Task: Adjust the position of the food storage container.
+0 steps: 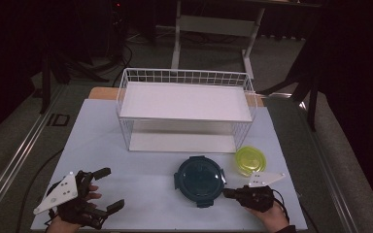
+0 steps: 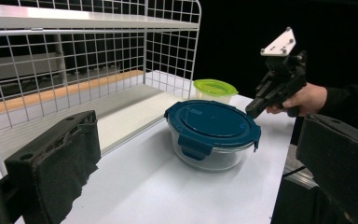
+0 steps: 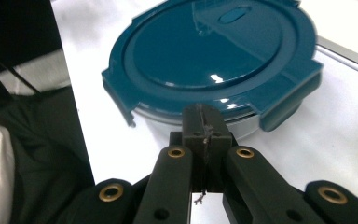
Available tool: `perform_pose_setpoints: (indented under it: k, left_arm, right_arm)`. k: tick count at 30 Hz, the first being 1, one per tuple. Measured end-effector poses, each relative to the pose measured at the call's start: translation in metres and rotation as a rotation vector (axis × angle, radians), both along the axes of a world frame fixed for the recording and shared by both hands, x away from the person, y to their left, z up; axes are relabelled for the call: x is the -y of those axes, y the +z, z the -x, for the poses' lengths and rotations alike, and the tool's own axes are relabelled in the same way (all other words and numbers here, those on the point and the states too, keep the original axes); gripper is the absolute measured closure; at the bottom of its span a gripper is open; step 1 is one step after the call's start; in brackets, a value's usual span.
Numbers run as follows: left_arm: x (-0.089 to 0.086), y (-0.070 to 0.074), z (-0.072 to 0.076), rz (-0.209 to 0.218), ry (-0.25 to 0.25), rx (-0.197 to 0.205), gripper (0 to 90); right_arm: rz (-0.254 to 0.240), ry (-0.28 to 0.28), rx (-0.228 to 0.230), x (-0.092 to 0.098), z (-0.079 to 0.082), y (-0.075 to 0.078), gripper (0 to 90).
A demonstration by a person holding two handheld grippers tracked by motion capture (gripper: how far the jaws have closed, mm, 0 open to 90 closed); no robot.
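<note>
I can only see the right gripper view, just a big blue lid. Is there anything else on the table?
Observer: Yes, a smaller tub with a yellow-green lid sits beside the blue-lidded bowl.
Operator: Where would stuff go?
Observer: There is a white wire rack with two shelves behind the bowl.
Operator: What's my other gripper doing?
Observer: The left gripper rests near the table's front left corner, jaws open, holding nothing.
Operator: Is my gripper touching the bowl?
Observer: The right gripper is shut, its tip right at the lid's rim; I cannot tell if it touches.
</note>
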State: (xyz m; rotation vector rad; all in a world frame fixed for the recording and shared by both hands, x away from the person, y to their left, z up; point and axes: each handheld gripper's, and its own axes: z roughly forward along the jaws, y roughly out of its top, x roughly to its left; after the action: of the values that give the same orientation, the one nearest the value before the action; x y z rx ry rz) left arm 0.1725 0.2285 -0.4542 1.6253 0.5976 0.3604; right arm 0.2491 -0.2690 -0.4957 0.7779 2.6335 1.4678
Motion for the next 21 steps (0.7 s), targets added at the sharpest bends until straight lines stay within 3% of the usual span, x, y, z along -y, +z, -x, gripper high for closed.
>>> perform_pose_setpoints:
  k: [3,7,14,21]
  left_arm:
    - [0.0,0.0,0.0,0.002,0.001,-0.001,0.0]
    - [0.0,-0.001,0.0,0.001,0.0,-0.003,0.0]
    - [0.0,-0.001,0.0,-0.002,0.0,-0.003,0.0]
    - [0.0,-0.002,0.0,-0.005,-0.003,-0.001,0.0]
  right_arm:
    - [0.006,-0.047,0.025,0.009,-0.006,0.004,90.0]
    - [0.021,-0.085,0.025,0.014,-0.019,0.004,90.0]
    - [0.044,-0.093,0.001,0.01,-0.031,-0.003,90.0]
    - [0.045,-0.093,-0.009,0.007,-0.03,-0.005,90.0]
